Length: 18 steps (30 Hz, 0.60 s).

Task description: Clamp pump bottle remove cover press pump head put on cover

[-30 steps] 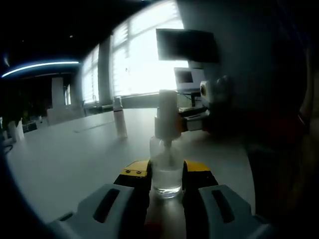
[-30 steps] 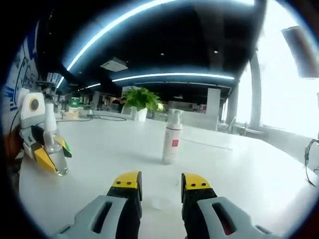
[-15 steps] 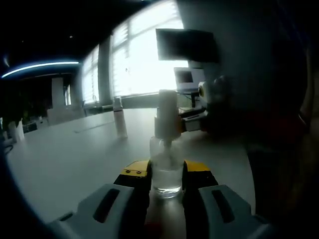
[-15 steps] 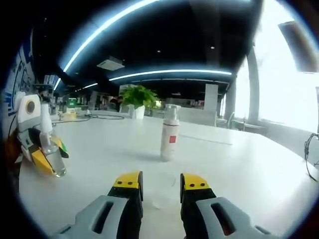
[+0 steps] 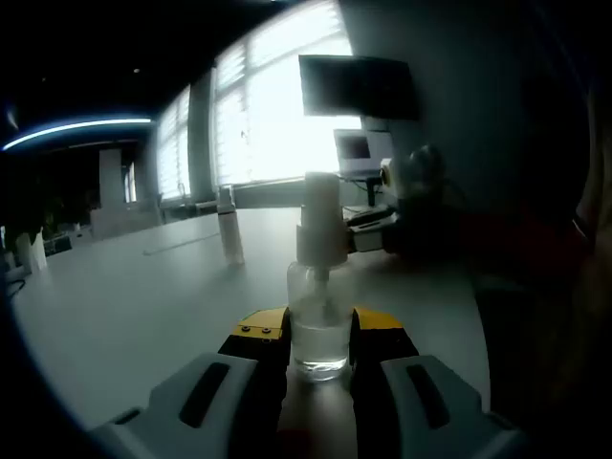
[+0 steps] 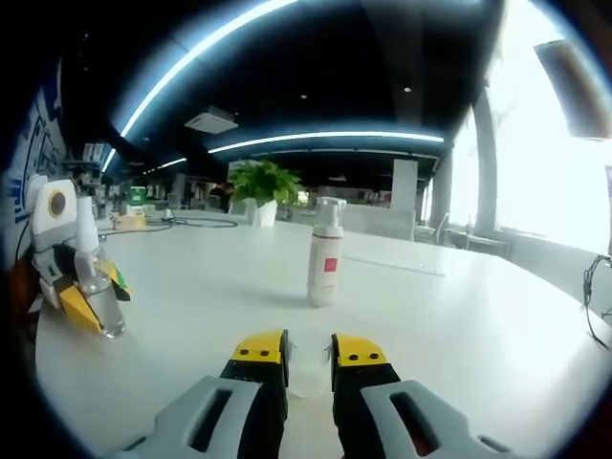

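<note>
left tongs (image 5: 319, 337) clamped on the clear pump bottle (image 5: 319, 330), upright on the worktop (image 5: 143, 306), exactly as half a second ago; white pump head (image 5: 320, 222) on top, no change there. seen too from the right gripper view, at far left, with the bottle (image 6: 100, 306) held between yellow tips.

right tongs (image 6: 308, 350) narrower than a moment ago: yellow tips drawn in on a small clear cover (image 6: 308, 368) lying on the worktop just ahead, apparently closing on it, though actual contact hard to confirm. meaning, probably: cover already off, now being picked up for refitting on the pump head.

behind, well apart: a white bottle with red label (image 6: 324, 265), a potted plant (image 6: 260, 186).
</note>
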Available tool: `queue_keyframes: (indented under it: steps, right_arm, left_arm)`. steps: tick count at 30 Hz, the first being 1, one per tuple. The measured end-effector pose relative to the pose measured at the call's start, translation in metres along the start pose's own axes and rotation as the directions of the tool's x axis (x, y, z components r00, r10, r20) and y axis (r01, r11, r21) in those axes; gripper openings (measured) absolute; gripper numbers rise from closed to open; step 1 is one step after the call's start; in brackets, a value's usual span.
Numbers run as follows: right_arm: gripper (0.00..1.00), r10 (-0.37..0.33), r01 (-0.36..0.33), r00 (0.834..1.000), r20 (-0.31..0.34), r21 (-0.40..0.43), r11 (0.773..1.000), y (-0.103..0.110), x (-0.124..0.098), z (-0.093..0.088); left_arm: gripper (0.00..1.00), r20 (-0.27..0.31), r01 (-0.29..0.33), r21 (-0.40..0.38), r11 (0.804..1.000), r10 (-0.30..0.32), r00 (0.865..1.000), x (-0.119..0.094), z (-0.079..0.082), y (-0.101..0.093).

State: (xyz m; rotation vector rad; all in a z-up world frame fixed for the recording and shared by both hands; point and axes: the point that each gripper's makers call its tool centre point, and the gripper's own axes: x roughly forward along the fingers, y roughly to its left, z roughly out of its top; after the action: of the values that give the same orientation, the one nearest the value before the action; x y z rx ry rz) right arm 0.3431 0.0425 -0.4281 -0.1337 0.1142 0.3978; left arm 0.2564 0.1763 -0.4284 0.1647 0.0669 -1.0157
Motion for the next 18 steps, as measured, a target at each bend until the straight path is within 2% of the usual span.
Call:
queue_keyframes:
  steps: [14,18]
  right_arm:
    - [0.12,-0.004,0.004,1.000,0.004,-0.014,1.000,0.0000,-0.0005,0.0007]
    - [0.12,0.010,-0.010,1.000,0.029,0.001,1.000,0.0016,-0.0030,0.0052]
  left_arm:
    - [0.15,0.000,0.001,0.000,1.000,-0.001,1.000,0.0002,0.0004,-0.0014]
    - [0.15,0.000,0.001,0.000,1.000,-0.001,1.000,0.0002,0.0001,-0.0008]
